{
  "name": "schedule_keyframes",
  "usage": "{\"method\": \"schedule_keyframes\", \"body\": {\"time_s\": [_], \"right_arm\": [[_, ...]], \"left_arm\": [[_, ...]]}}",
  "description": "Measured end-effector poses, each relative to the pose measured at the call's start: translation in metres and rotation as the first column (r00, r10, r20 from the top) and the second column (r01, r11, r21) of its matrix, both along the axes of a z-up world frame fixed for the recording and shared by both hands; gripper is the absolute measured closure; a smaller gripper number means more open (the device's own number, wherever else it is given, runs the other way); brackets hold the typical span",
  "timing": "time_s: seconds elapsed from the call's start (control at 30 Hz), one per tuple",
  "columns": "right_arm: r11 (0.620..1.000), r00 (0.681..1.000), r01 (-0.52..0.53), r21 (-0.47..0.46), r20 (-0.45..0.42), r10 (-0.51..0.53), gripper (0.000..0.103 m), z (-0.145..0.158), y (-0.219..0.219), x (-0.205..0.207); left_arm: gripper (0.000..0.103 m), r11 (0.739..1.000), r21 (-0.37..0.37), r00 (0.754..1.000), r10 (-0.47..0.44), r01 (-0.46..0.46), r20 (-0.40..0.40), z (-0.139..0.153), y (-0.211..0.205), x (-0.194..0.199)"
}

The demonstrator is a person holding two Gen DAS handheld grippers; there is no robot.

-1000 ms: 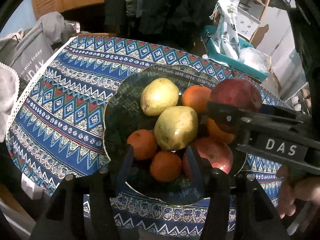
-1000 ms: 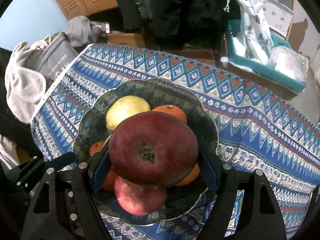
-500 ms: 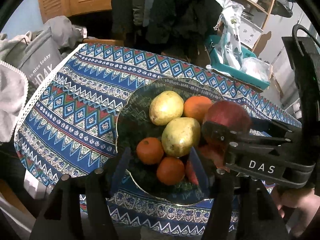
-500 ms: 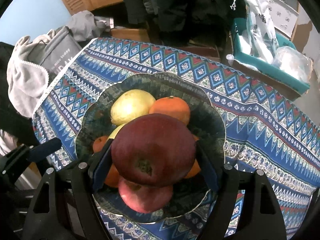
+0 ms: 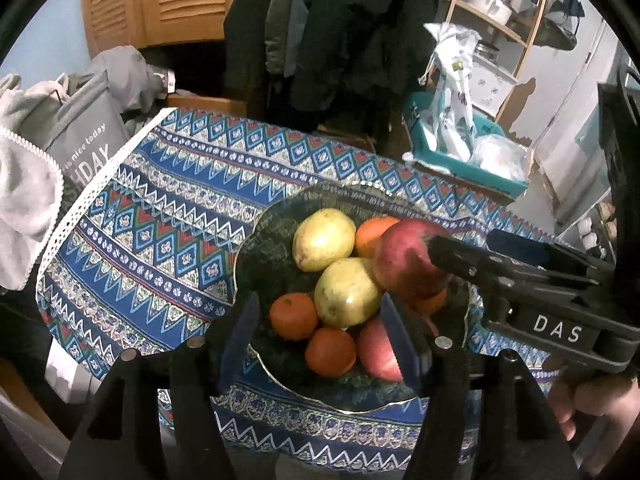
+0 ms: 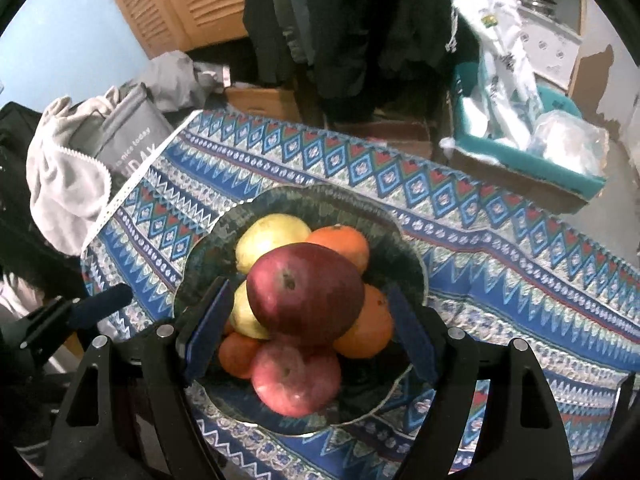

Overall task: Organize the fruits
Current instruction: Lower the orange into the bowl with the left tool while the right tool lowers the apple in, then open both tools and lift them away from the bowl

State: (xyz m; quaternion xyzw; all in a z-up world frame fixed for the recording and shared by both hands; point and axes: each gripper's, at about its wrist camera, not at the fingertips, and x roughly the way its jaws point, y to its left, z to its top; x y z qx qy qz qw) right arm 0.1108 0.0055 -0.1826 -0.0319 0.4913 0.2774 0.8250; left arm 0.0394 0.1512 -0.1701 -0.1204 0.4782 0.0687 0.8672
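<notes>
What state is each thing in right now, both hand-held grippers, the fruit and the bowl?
Right hand-held gripper: open, straddling the dark red apple without touching it.
Left hand-held gripper: open, empty, over the bowl's near rim.
Dark red apple: free, lying on top of the pile.
Pink apple: in the bowl, beneath the dark one.
Bowl: upright on the tablecloth, heaped with fruit.

Glossy-skinned dark red apple (image 6: 305, 290); woven cloth tablecloth (image 6: 500, 240); matt black plastic tool (image 6: 310, 332).
</notes>
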Motion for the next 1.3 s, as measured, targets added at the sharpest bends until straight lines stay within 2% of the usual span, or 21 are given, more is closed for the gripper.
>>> {"method": "schedule_keyframes", "body": {"time_s": [0.2, 0.3, 0.4, 0.6, 0.7, 0.83, 1.3], "right_arm": [[0.999, 0.995, 0.036, -0.022, 0.097, -0.034, 0.023, 0.031, -0.014, -0.009], [0.998, 0.988, 0.061, -0.007, 0.141, -0.059, 0.023, 0.050, -0.024, -0.012], [0.996, 0.982, 0.087, 0.015, 0.169, -0.089, 0.023, 0.067, -0.034, -0.014], [0.992, 0.964, 0.120, 0.029, 0.236, -0.124, 0.023, 0.097, -0.050, -0.026], [0.990, 0.953, 0.140, 0.023, 0.270, -0.141, 0.019, 0.108, -0.058, -0.031], [0.985, 0.935, 0.170, 0.031, 0.309, -0.171, 0.018, 0.123, -0.072, -0.040], [0.964, 0.887, 0.254, 0.084, 0.376, -0.267, 0.016, 0.156, -0.122, -0.063]], "left_arm": [[0.032, 1.000, 0.025, 0.998, -0.010, 0.008, 0.068, 0.026, -0.008, -0.003], [0.031, 0.999, 0.039, 0.995, -0.020, 0.016, 0.094, 0.039, -0.012, -0.005], [0.024, 0.999, 0.037, 0.991, -0.026, 0.021, 0.128, 0.053, -0.014, -0.008], [0.022, 0.999, 0.039, 0.983, -0.029, 0.022, 0.184, 0.077, -0.018, -0.014], [0.017, 0.998, 0.051, 0.978, -0.033, 0.023, 0.207, 0.087, -0.021, -0.016], [0.017, 0.997, 0.075, 0.972, -0.048, 0.031, 0.229, 0.099, -0.027, -0.018], [0.002, 0.994, 0.064, 0.949, -0.103, 0.088, 0.299, 0.136, -0.054, -0.027]]}}
